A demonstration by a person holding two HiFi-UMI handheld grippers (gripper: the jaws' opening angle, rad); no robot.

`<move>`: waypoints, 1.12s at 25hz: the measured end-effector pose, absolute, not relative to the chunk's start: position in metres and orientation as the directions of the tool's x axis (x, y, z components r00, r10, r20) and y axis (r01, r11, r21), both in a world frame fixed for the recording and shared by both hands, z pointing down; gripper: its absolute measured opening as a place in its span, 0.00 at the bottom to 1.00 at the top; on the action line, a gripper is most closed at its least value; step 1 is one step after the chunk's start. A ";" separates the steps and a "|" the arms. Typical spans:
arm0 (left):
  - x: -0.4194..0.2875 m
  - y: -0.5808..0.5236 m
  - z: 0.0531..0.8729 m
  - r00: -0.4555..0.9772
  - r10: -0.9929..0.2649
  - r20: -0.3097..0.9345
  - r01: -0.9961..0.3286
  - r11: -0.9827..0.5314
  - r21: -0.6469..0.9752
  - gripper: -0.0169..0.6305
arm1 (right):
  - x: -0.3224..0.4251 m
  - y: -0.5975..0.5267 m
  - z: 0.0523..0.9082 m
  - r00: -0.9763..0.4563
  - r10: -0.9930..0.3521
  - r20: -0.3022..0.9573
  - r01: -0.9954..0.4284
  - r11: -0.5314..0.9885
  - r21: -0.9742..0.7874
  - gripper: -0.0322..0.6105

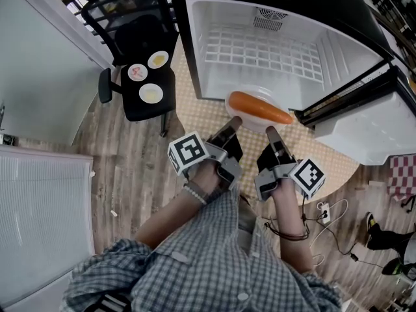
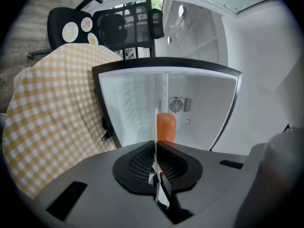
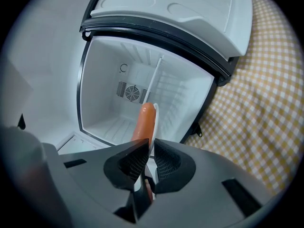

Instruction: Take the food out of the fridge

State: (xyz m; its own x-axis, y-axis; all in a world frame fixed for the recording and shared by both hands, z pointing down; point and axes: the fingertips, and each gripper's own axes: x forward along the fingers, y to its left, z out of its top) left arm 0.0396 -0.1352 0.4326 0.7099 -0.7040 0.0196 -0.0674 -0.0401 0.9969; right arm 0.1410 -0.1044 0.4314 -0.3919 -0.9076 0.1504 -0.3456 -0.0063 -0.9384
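Note:
An orange sausage (image 1: 260, 107) lies on a white plate (image 1: 255, 123) held just in front of the open fridge (image 1: 214, 31). My left gripper (image 1: 234, 120) is shut on the plate's near left rim, and my right gripper (image 1: 271, 132) is shut on its near right rim. In the left gripper view the plate (image 2: 156, 125) shows edge-on between the left gripper's (image 2: 156, 146) closed jaws, with the sausage (image 2: 166, 126) beyond. In the right gripper view the sausage (image 3: 144, 122) and plate rim (image 3: 154, 120) run out of the right gripper (image 3: 148, 148). The fridge shelves look bare.
The fridge door (image 1: 364, 119) hangs open to the right. The fridge stands on a yellow checked mat (image 1: 195, 116). A black chair (image 1: 148, 96) at the left carries three small plates of food. Cables and a power strip (image 1: 323, 212) lie on the wooden floor at the right.

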 end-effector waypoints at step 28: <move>0.090 -0.106 0.505 0.849 -0.527 0.038 -0.039 0.009 0.999 0.05 | 0.183 -0.059 0.505 -0.259 -0.939 0.228 -0.289 -0.150 -0.945 0.10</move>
